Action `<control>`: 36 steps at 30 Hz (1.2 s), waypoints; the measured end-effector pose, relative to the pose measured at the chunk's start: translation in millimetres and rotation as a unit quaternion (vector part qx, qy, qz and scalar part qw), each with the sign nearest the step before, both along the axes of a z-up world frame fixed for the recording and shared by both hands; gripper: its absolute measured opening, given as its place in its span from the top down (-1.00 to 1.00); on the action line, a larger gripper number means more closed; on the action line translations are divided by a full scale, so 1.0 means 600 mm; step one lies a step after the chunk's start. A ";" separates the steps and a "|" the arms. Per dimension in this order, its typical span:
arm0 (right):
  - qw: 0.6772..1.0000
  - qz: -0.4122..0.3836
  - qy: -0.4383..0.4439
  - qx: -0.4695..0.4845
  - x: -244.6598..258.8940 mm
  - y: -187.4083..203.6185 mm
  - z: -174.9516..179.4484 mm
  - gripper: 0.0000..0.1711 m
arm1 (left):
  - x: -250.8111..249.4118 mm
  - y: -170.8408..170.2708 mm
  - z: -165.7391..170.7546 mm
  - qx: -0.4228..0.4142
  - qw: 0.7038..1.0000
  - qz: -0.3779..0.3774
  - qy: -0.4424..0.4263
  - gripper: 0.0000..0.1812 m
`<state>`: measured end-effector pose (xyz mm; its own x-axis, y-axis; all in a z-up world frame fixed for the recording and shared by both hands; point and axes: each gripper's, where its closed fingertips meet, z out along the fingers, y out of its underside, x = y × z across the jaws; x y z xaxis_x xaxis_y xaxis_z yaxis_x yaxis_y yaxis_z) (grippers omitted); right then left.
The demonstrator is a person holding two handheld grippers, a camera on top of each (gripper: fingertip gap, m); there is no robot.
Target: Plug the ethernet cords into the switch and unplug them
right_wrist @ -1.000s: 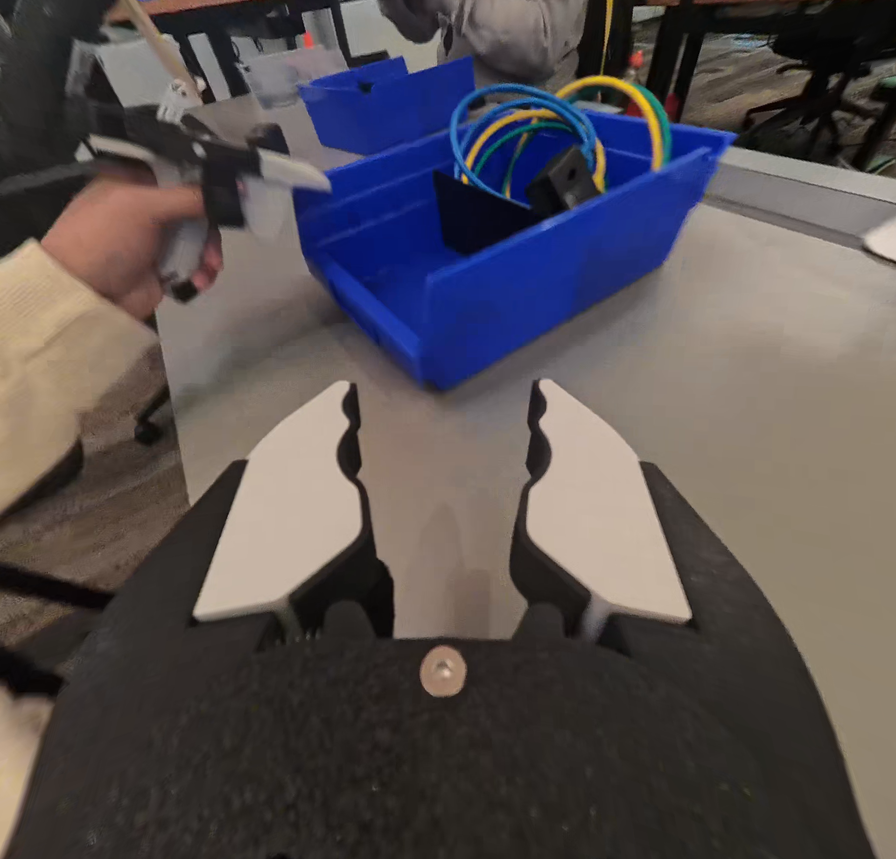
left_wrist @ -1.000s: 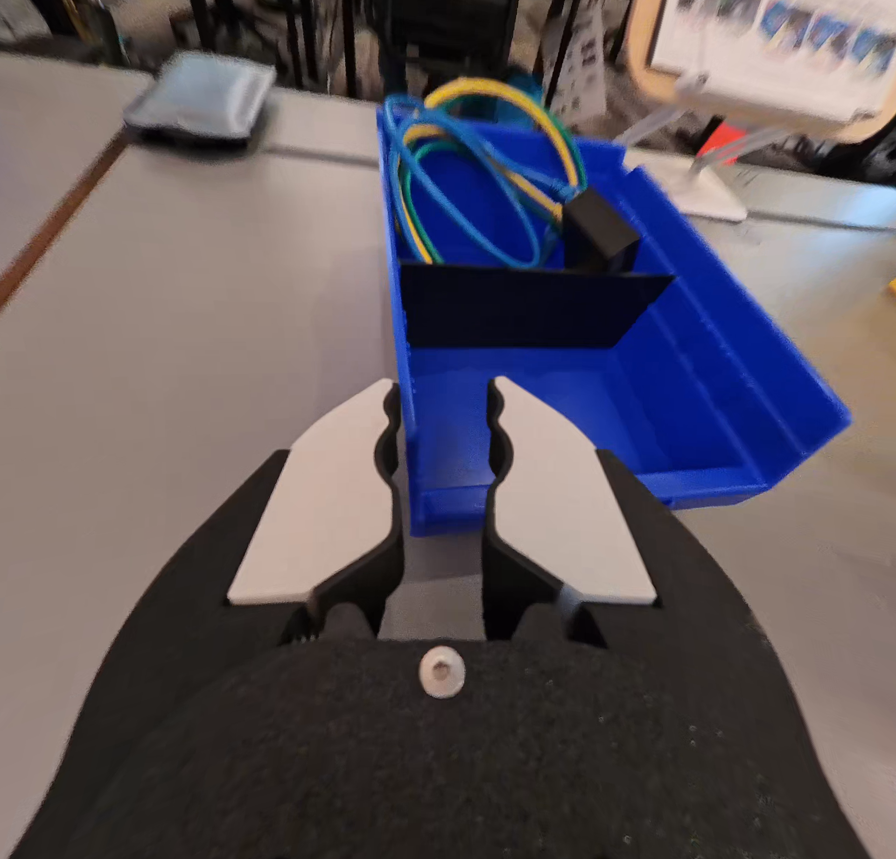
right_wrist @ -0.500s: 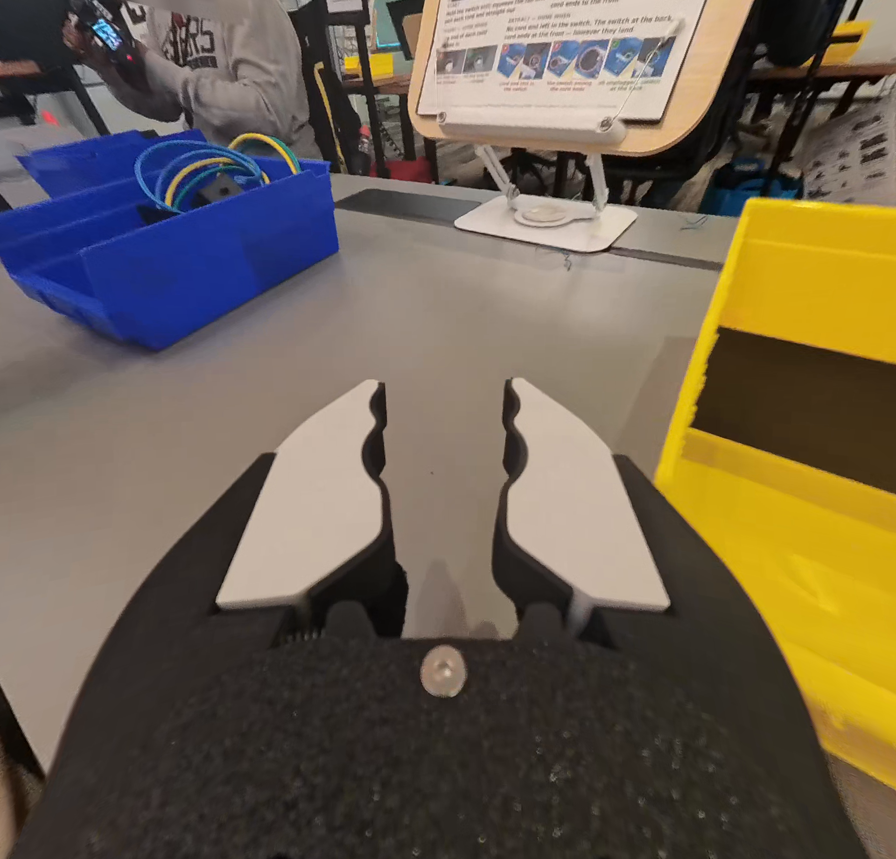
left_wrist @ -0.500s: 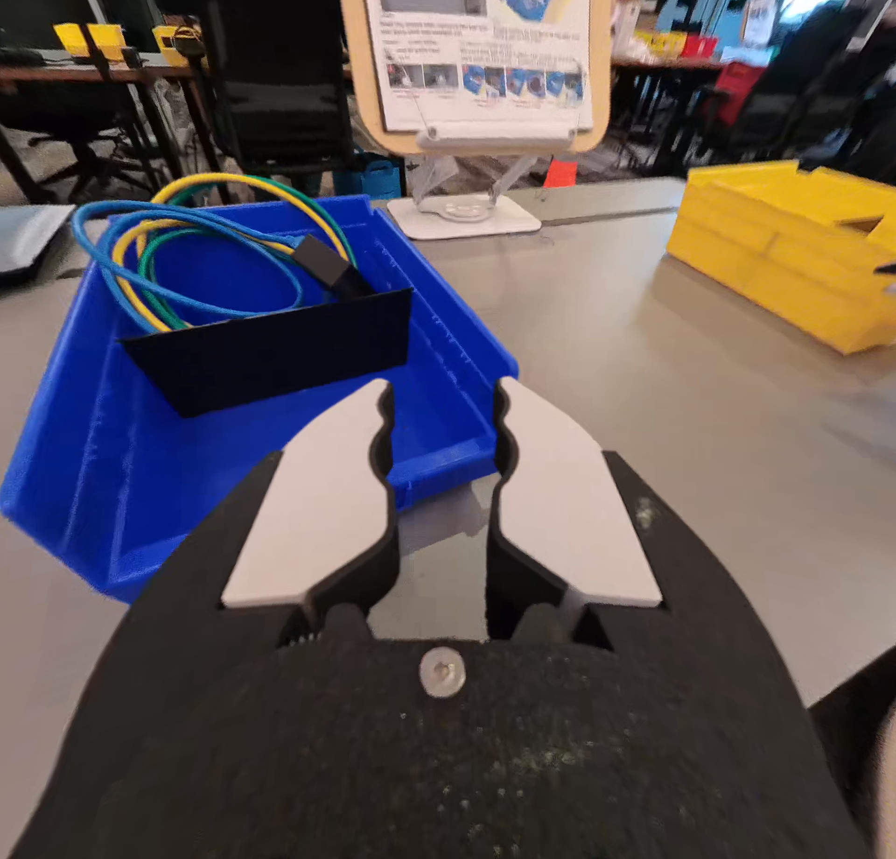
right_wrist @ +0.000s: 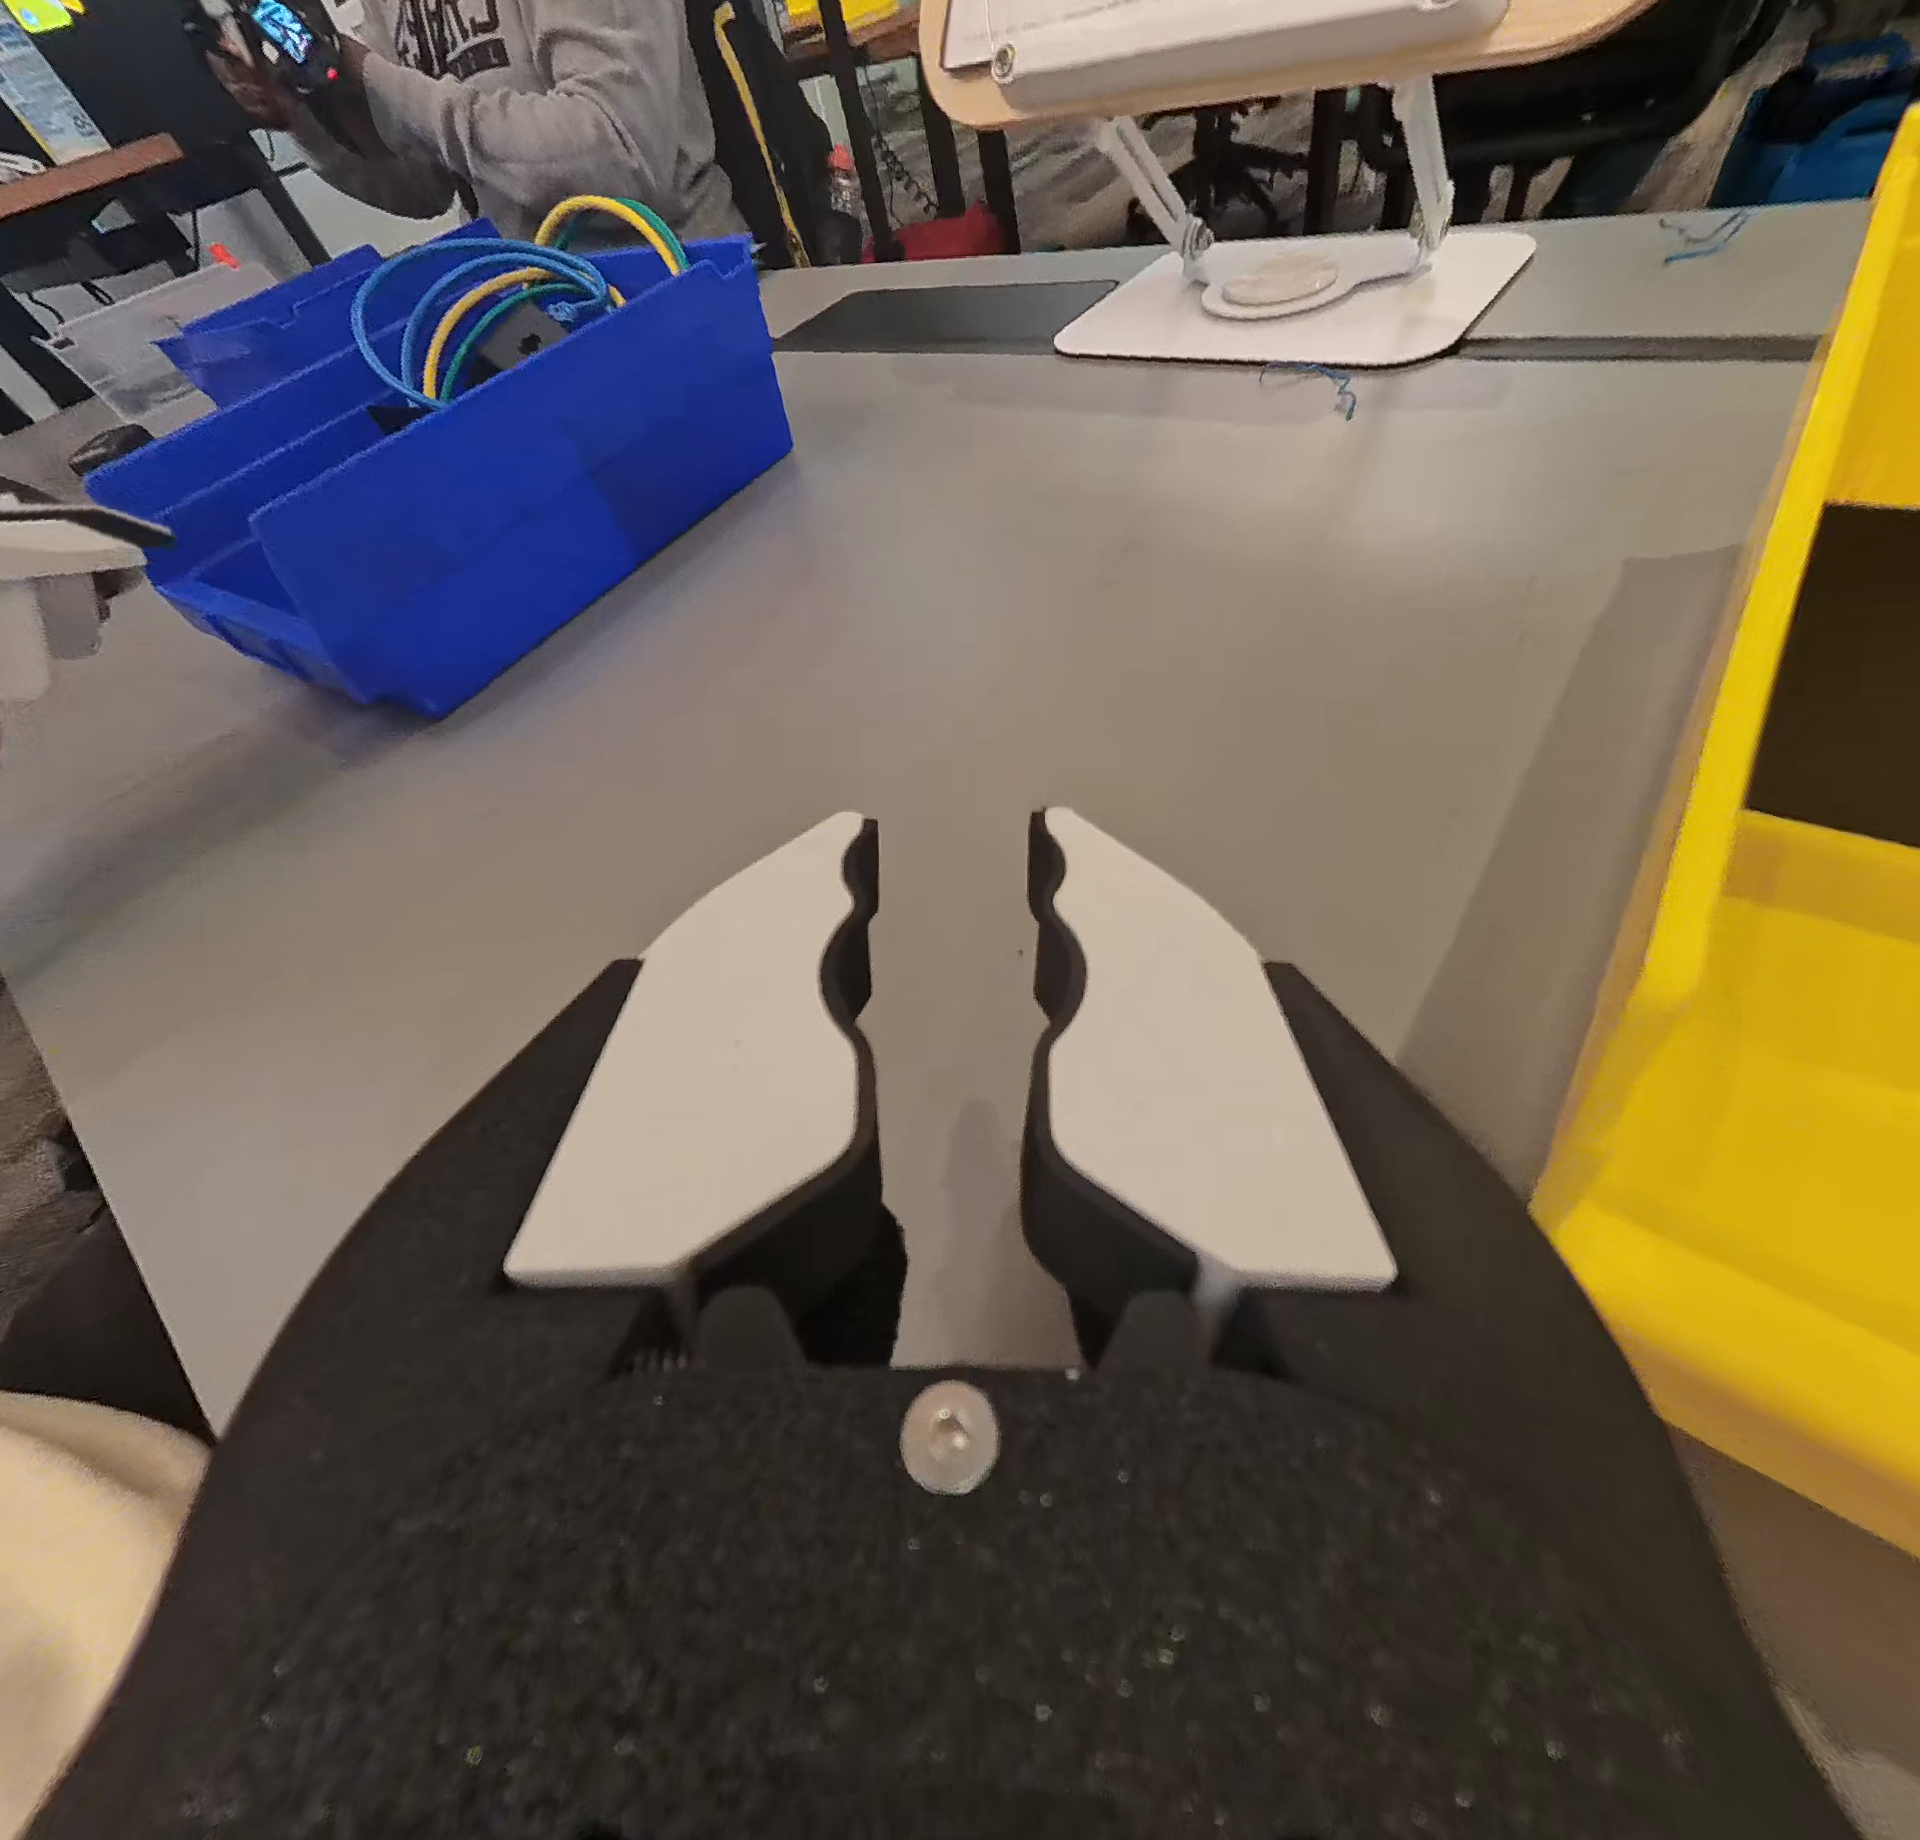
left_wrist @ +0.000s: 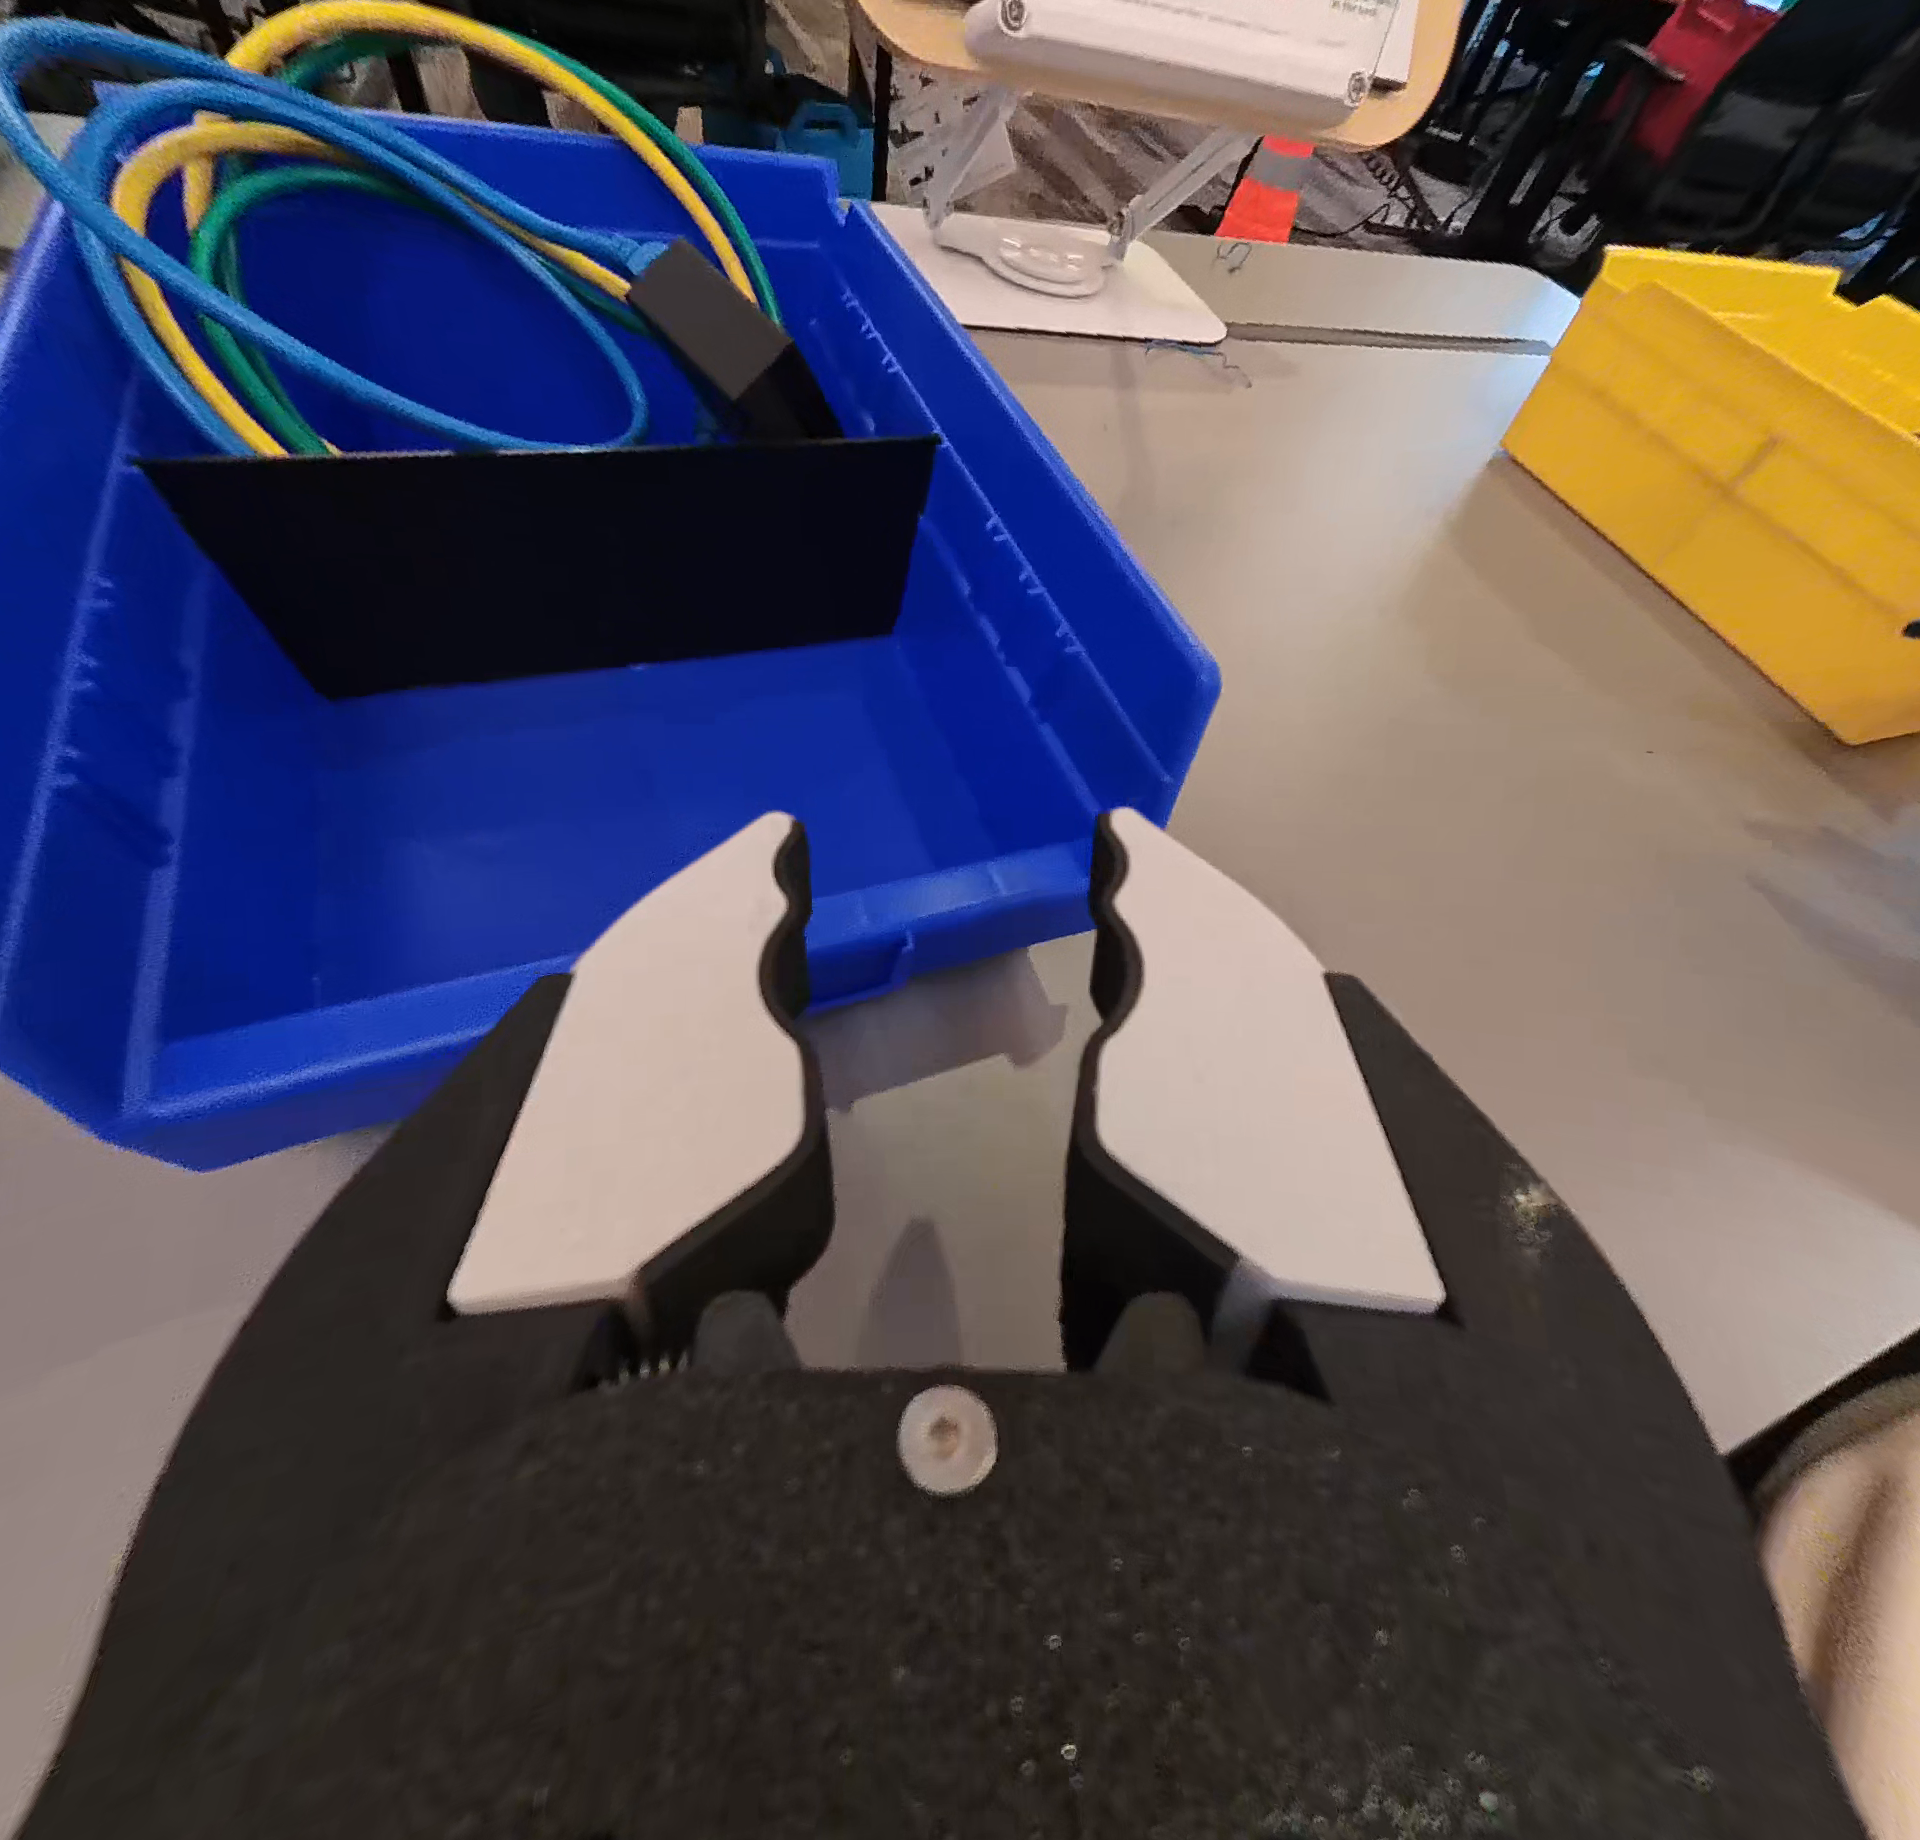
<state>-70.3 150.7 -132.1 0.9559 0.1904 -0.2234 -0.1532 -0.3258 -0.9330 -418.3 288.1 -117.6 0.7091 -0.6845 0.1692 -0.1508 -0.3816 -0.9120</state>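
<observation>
A blue bin (left_wrist: 1091,585) stands on the grey table, split by a black divider (left_wrist: 540,554). Its far half holds the black switch (left_wrist: 717,336) with blue, yellow and green ethernet cords (left_wrist: 343,263) looped from it. Its near half is empty. My left gripper (left_wrist: 945,845) is open and empty, just above the bin's near rim. In the right wrist view the bin (right_wrist: 499,533), the switch (right_wrist: 520,341) and the cords (right_wrist: 468,304) sit far left. My right gripper (right_wrist: 951,834) is open and empty over bare table, its jaws fairly close together.
A yellow bin (left_wrist: 1745,502) stands at the right, close beside my right gripper (right_wrist: 1766,959). A sheet holder on a white stand (right_wrist: 1299,294) is at the table's back. A person in a grey sweatshirt (right_wrist: 540,65) is beyond the table. A second blue bin (right_wrist: 270,325) sits behind the first.
The left gripper has moved closer to the blue bin and opened wider. The right gripper has turned away from the blue bin toward the yellow one, and its jaws have narrowed.
</observation>
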 end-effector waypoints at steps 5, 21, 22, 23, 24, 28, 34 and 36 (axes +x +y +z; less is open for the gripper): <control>1.000 -0.002 0.025 -0.006 0.003 0.000 -0.003 0.70 | 0.006 0.001 -0.012 -0.046 0.999 0.001 -0.014 0.58; 1.000 -0.007 0.019 -0.018 0.008 -0.004 -0.014 0.71 | 0.118 0.282 0.037 -0.326 0.942 0.072 0.023 0.37; 0.999 -0.006 0.026 -0.020 0.009 -0.005 -0.015 0.71 | 0.124 0.288 0.025 -0.336 0.938 0.075 0.033 0.36; 0.999 -0.005 0.032 -0.021 0.010 -0.006 -0.015 0.71 | 0.127 0.292 0.012 -0.342 0.935 0.078 0.047 0.36; 0.999 -0.004 0.038 -0.022 0.010 -0.007 -0.015 0.71 | 0.132 0.296 0.001 -0.347 0.933 0.079 0.056 0.35; 0.998 0.003 0.057 -0.022 0.006 -0.007 -0.014 0.70 | 0.139 0.305 -0.038 -0.354 0.926 0.091 0.099 0.65; 0.997 0.022 0.058 -0.038 -0.009 -0.001 -0.025 0.70 | 0.144 0.308 -0.024 -0.339 0.935 0.042 0.093 0.67; 0.997 0.024 0.055 -0.038 -0.011 -0.001 -0.025 0.70 | 0.152 0.307 0.013 -0.311 0.949 0.007 0.048 0.67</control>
<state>-77.0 150.2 -147.2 0.9152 0.2139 -0.3415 -0.2350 -0.4053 -0.8835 -327.2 472.1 -109.8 0.7499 -0.4647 0.4708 -0.2137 -0.8438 -0.4923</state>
